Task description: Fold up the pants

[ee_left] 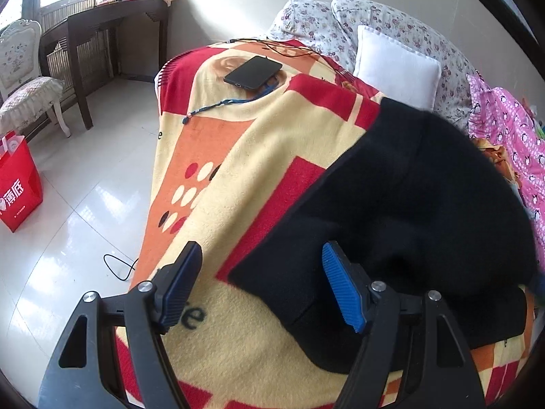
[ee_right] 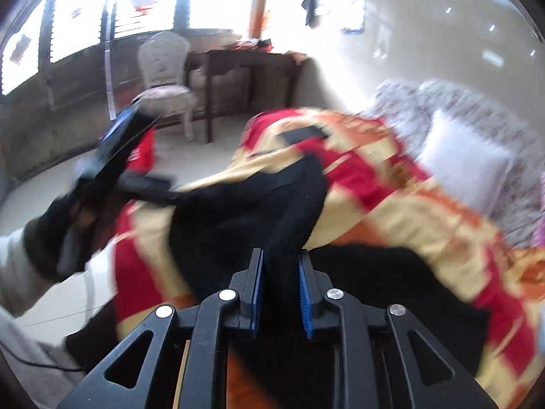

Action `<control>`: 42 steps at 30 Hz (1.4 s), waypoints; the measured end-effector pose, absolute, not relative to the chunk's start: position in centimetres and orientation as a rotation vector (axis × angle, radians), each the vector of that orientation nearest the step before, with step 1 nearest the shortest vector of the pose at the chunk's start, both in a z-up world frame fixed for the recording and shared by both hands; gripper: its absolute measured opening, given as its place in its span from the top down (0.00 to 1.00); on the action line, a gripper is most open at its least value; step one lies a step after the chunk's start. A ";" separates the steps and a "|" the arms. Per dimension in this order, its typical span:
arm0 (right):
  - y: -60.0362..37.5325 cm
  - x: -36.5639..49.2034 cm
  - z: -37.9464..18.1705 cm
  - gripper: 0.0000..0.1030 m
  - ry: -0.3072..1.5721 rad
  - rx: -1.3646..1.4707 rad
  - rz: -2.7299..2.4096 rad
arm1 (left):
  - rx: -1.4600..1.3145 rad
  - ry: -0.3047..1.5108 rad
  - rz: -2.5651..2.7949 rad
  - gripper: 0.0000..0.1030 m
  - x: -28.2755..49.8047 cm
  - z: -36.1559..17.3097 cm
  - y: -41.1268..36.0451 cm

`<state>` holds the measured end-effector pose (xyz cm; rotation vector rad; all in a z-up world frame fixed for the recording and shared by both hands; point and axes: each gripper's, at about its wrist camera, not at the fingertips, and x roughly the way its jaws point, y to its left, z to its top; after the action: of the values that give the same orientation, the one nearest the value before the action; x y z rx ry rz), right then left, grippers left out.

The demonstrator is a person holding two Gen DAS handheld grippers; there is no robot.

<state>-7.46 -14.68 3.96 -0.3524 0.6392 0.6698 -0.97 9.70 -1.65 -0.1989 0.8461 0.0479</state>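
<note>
Black pants point(ee_left: 408, 204) are spread on a patterned blanket point(ee_left: 211, 156) over a bed; the left hand-held gripper point(ee_left: 262, 286) is held wide open above them; a raised fold is pinched by the right hand-held gripper point(ee_right: 281, 286).

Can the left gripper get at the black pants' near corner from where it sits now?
Probably yes: the left gripper is open and empty, the black pants corner lies on the blanket between its fingers, nothing in between.
</note>
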 end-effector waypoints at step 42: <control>0.7 -1.0 -0.9 0.90 0.880 -0.211 0.740 | -0.278 0.744 0.151 0.27 -3.1 0.9 17.1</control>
<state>-0.99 0.71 -0.94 -0.2107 0.8797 0.7396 -3.08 17.12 0.85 -0.2782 0.7435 0.1510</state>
